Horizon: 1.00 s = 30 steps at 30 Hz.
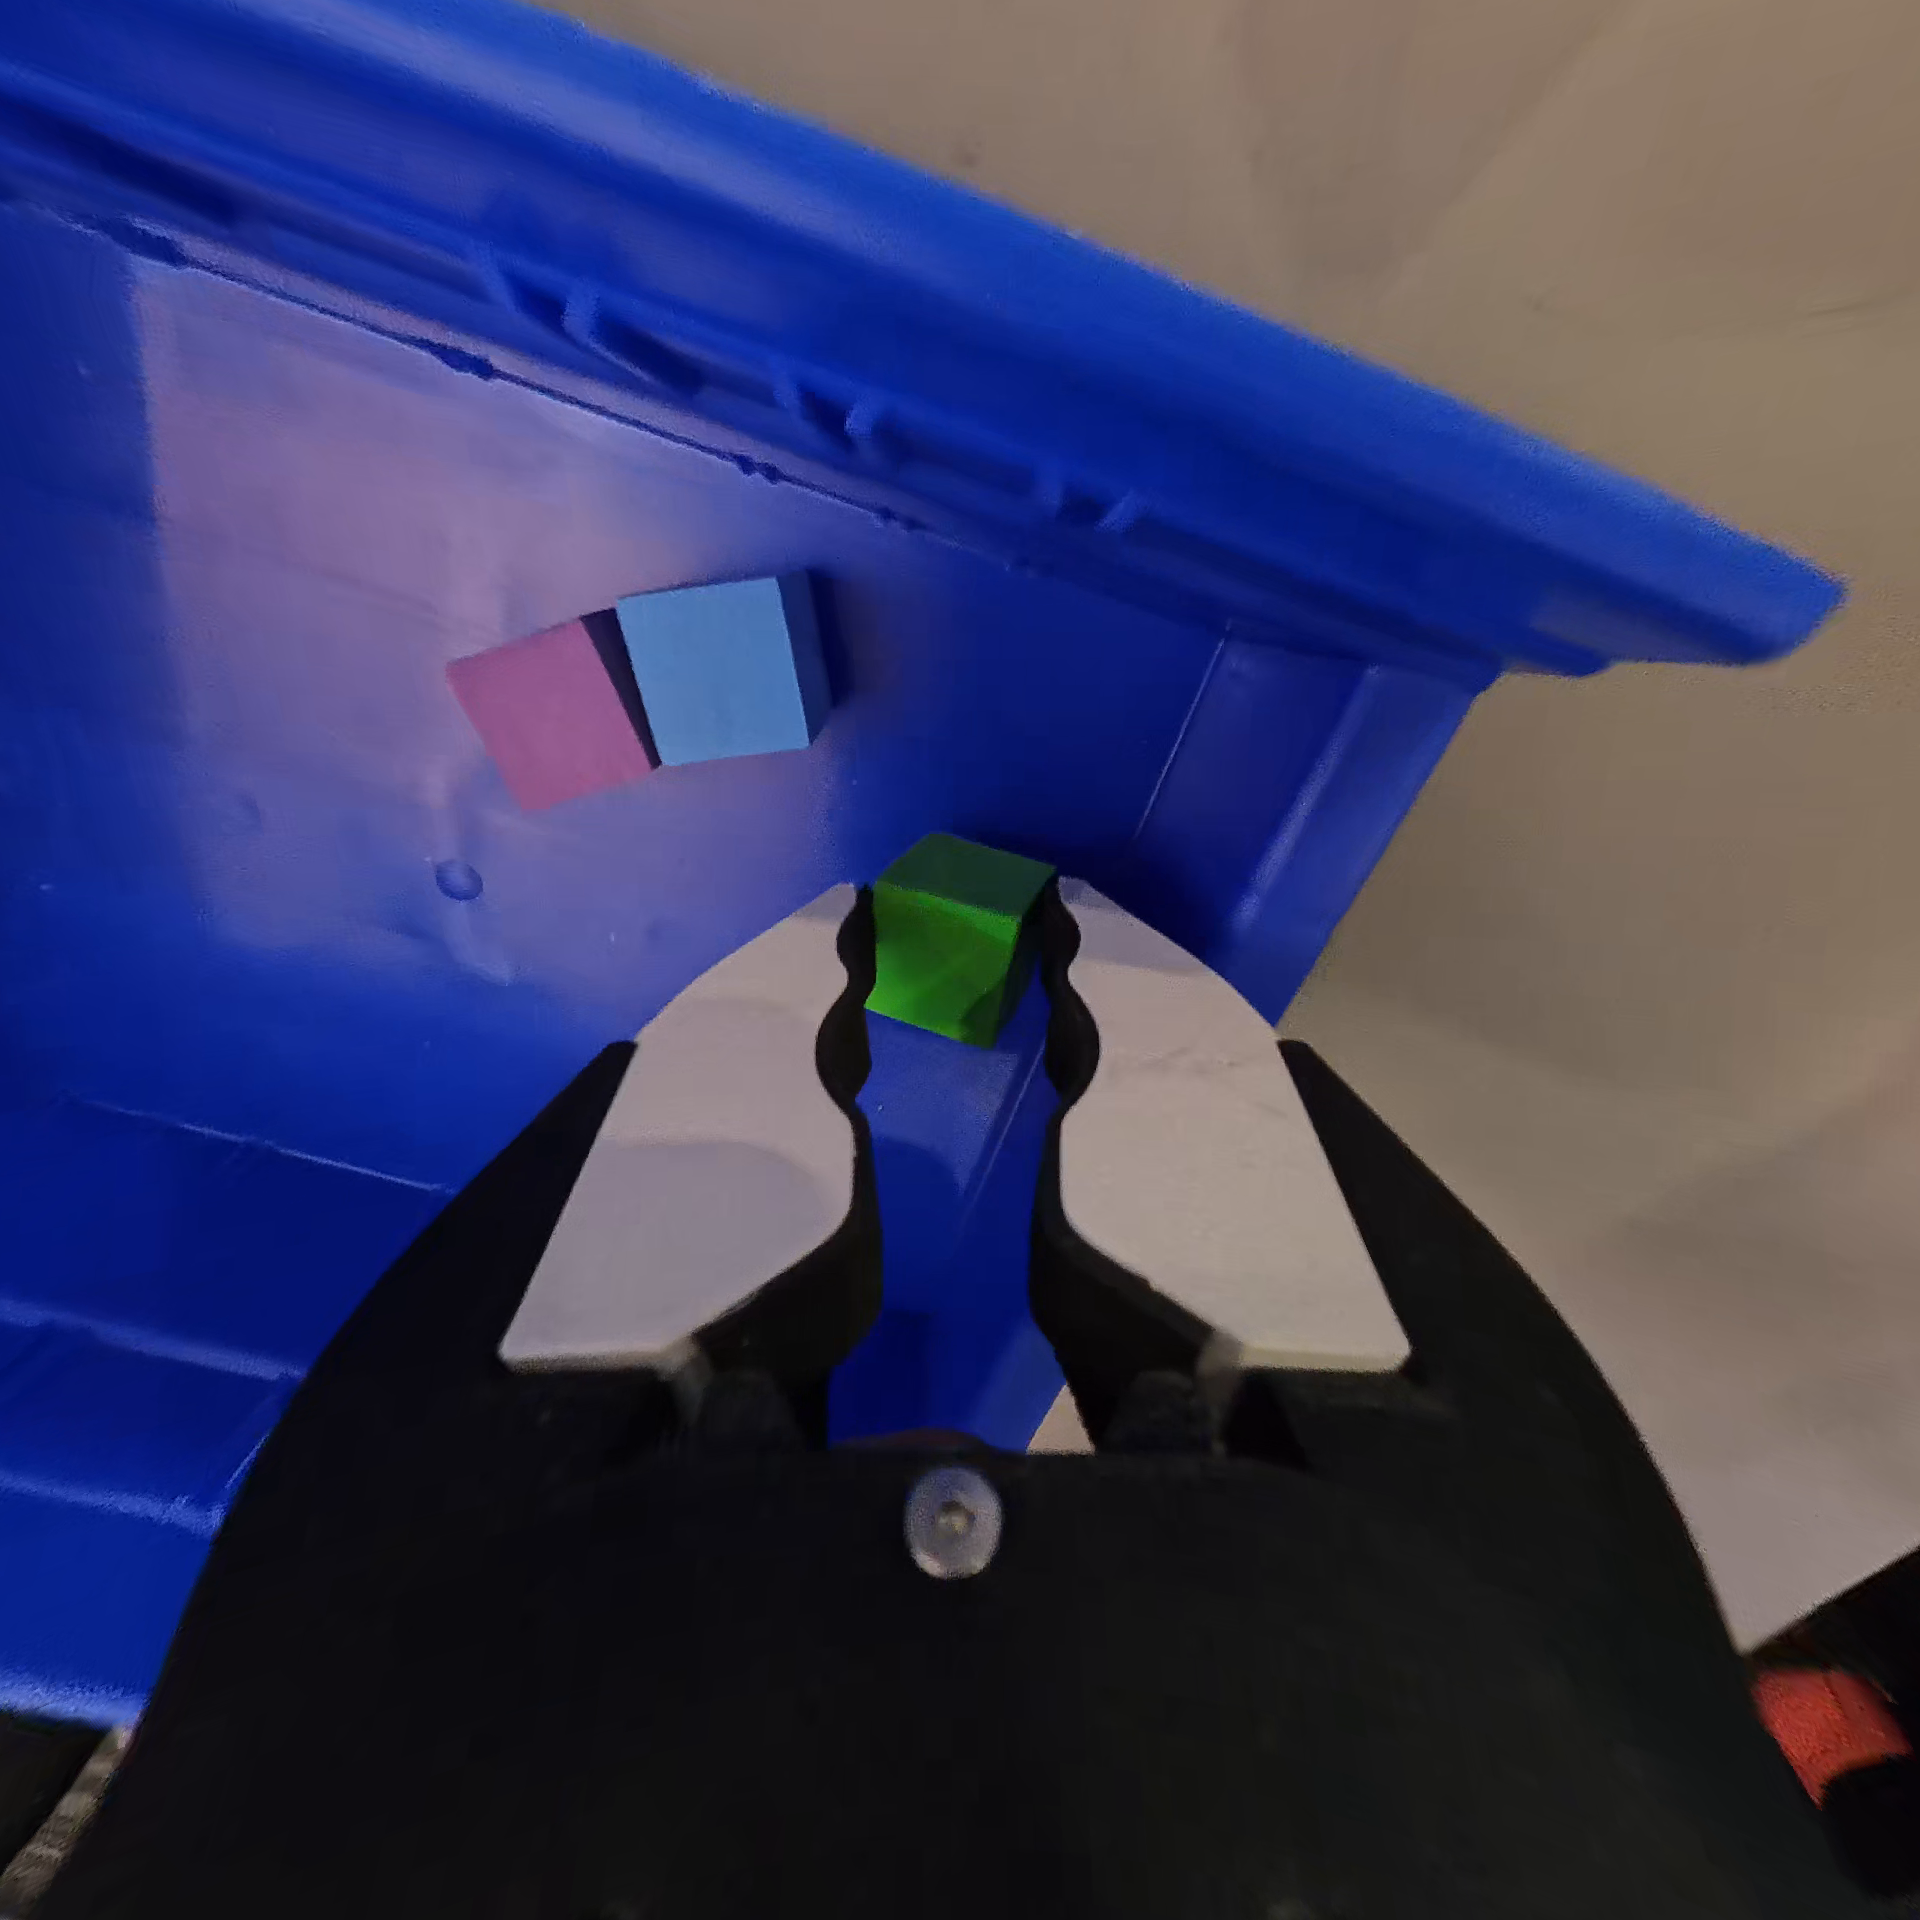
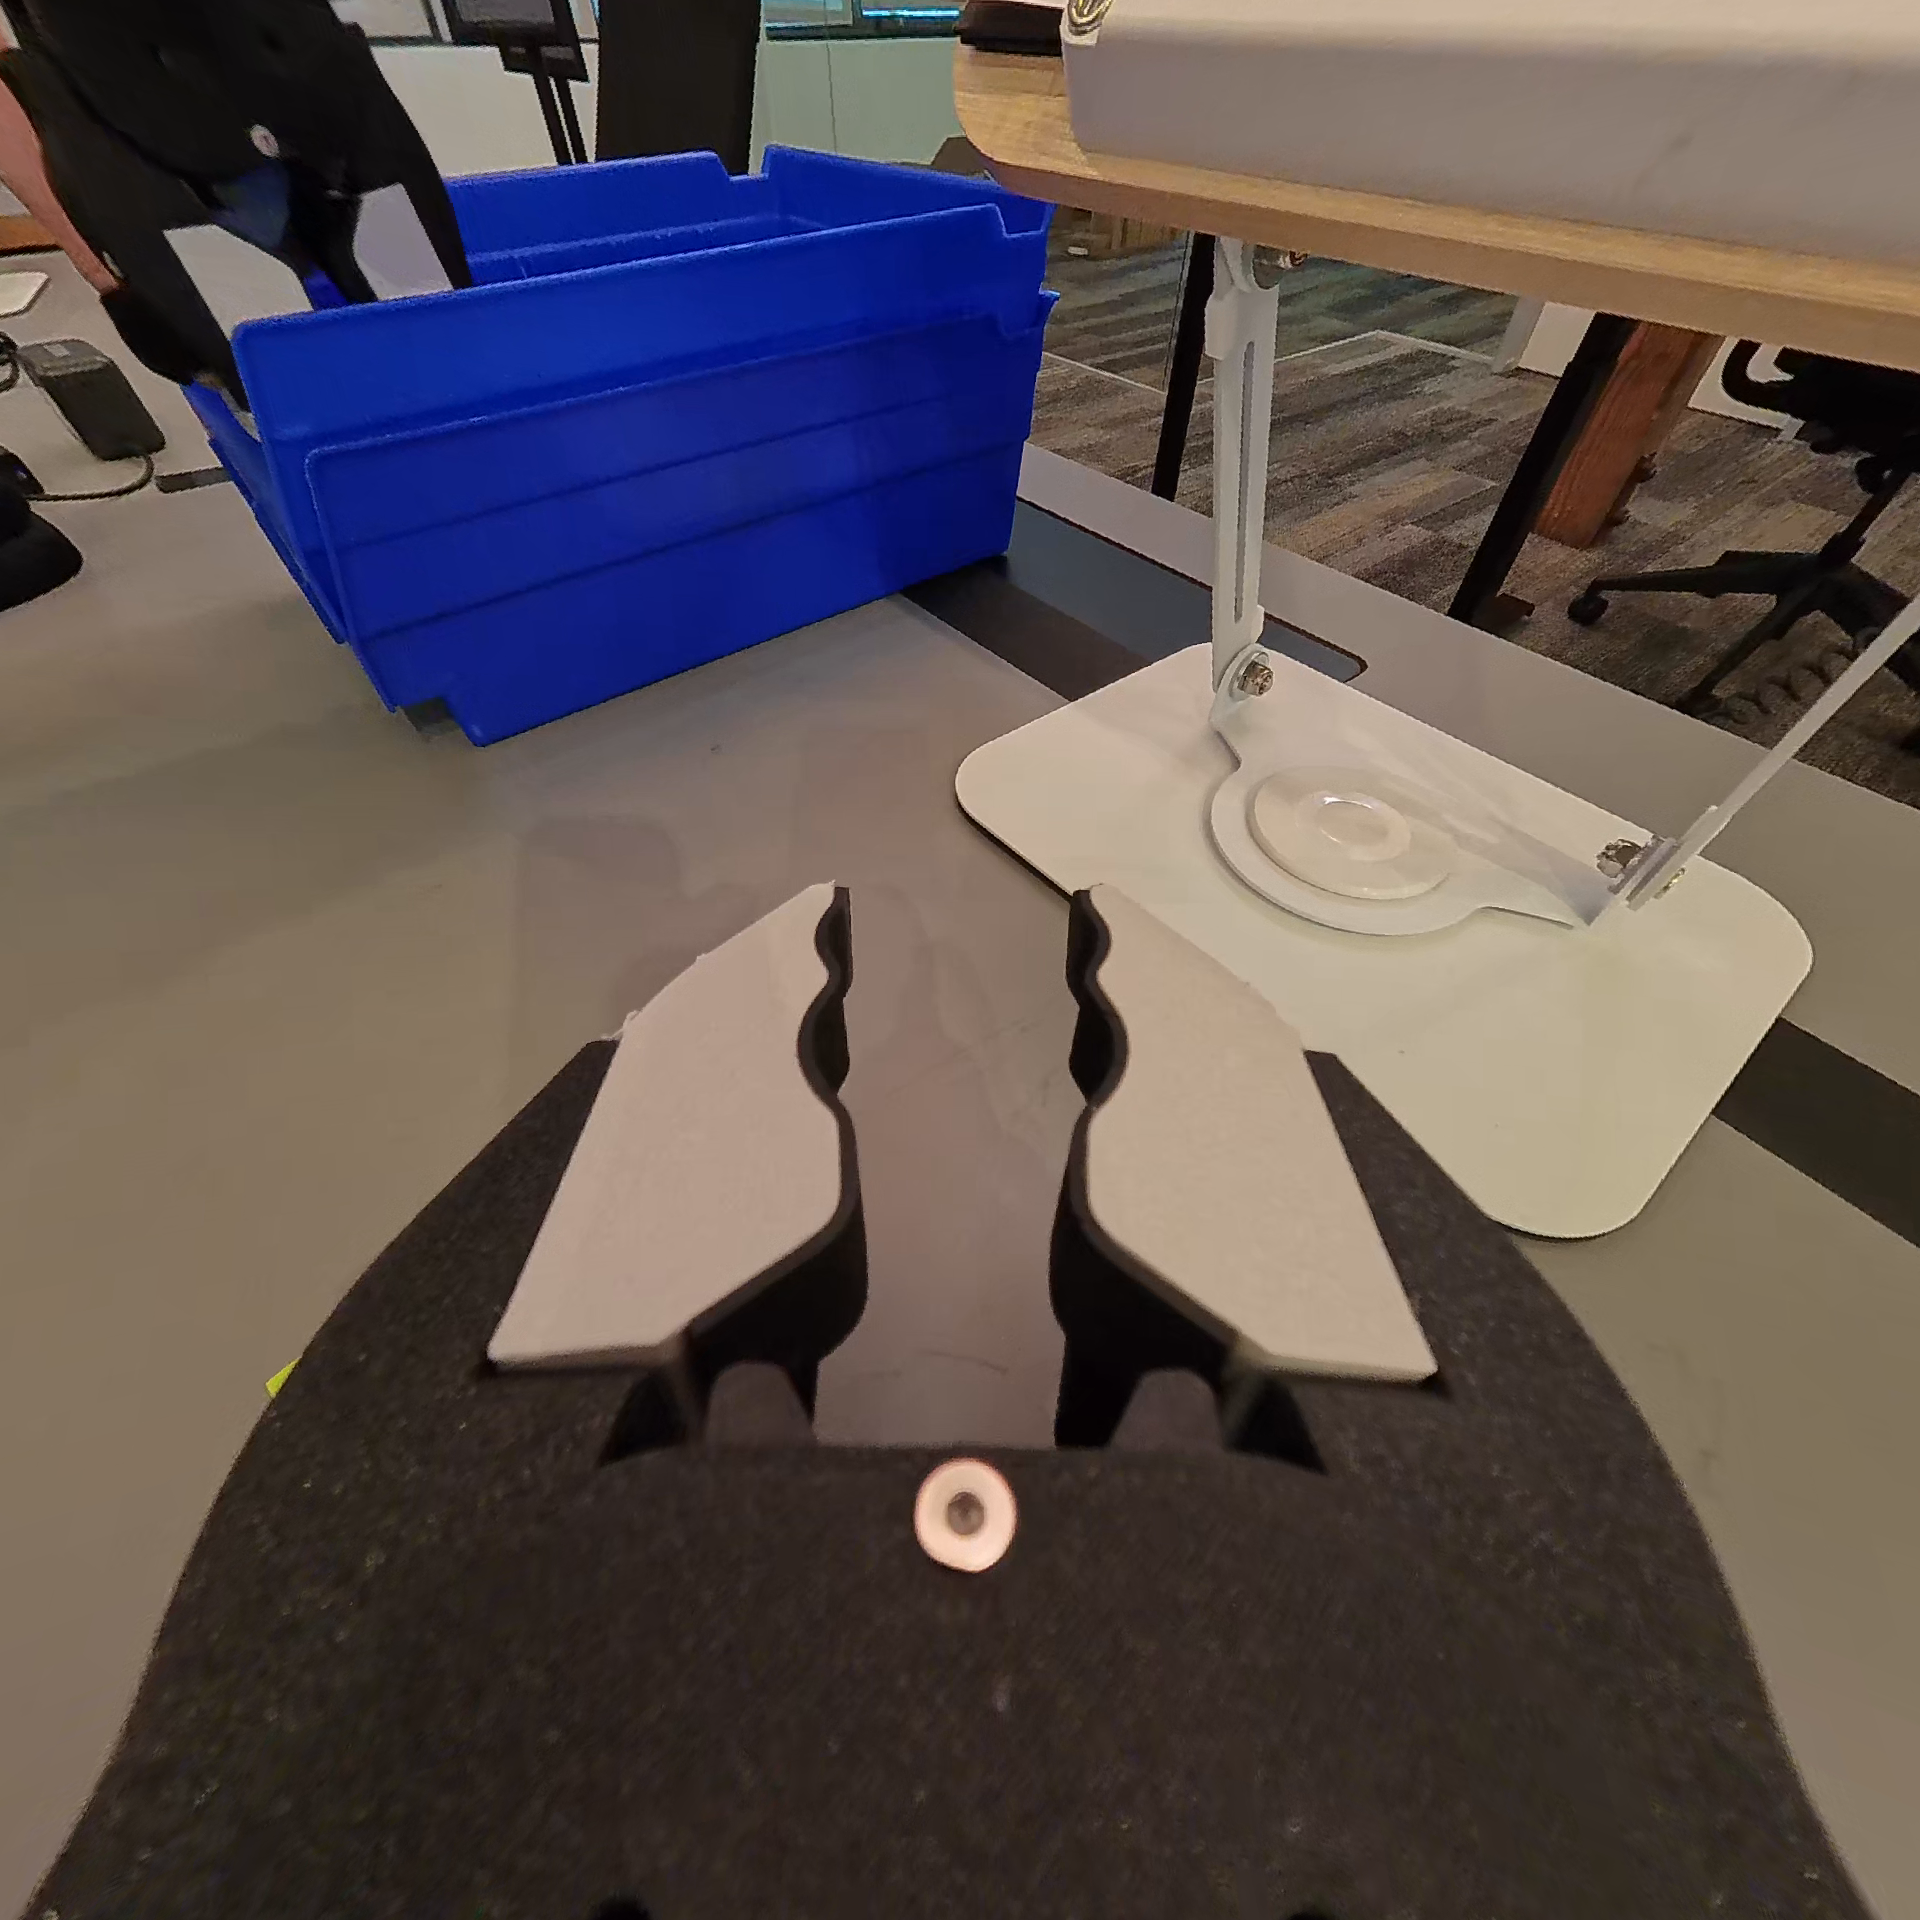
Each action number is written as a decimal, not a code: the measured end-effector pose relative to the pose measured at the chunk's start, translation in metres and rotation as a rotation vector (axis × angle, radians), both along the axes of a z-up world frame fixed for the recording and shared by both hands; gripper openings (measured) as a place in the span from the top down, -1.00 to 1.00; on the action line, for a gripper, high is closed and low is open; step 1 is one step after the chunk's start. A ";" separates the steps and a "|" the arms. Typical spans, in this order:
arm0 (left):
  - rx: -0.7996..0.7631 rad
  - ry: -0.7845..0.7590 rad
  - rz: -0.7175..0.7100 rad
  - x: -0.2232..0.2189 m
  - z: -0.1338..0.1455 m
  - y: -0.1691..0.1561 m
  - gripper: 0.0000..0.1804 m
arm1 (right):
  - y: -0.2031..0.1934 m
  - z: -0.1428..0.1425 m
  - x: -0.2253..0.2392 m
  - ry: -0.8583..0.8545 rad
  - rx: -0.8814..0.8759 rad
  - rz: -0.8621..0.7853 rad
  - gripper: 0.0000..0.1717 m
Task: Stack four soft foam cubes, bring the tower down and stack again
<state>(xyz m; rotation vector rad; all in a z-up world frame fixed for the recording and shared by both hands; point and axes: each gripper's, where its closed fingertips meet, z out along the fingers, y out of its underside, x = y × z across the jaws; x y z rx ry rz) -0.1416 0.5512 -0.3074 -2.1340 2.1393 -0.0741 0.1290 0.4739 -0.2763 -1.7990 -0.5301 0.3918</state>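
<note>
A: Inside the blue bin (image 1: pixel 312 1039), where are the cubes?
B: The pink cube (image 1: pixel 551 717) and light blue cube (image 1: pixel 717 675) touch, upper left of frame. The left gripper (image 1: pixel 956 935) pinches the green cube (image 1: pixel 951 951), lower right of them.
A: The right gripper (image 2: pixel 956 935)?
B: Spread, empty, well apart over the table (image 2: pixel 312 883).

Blue bin (image 1: pixel 727 312) cut off by the left and top edges of the left wrist view, rim smeared with blur. Pink cube (image 1: pixel 545 717) partly hidden behind the light blue cube (image 1: pixel 717 675). Lower faces of the green cube (image 1: pixel 951 951) concealed between the fingertips (image 1: pixel 847 935). Red-and-black object (image 1: pixel 1839 1725) cropped at the right edge, too blurred to identify. In the right wrist view, a person (image 2: pixel 156 156) cut off at the top left, and white stand (image 2: pixel 1455 987) clipped by the right edge.
</note>
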 end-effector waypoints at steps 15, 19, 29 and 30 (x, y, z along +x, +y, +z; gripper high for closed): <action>0.295 -0.653 0.051 0.076 0.111 -0.076 0.67 | 0.000 0.001 0.001 0.007 0.003 -0.007 0.54; 0.224 -0.813 0.038 0.125 0.109 -0.120 0.67 | 0.000 0.003 0.003 0.028 0.006 -0.011 0.54; 0.043 -0.935 0.055 0.213 0.070 -0.174 0.67 | 0.001 0.008 0.010 0.092 0.001 -0.021 0.54; 0.013 -0.964 0.079 0.217 0.066 -0.176 0.67 | 0.001 0.008 0.010 0.099 0.001 -0.021 0.54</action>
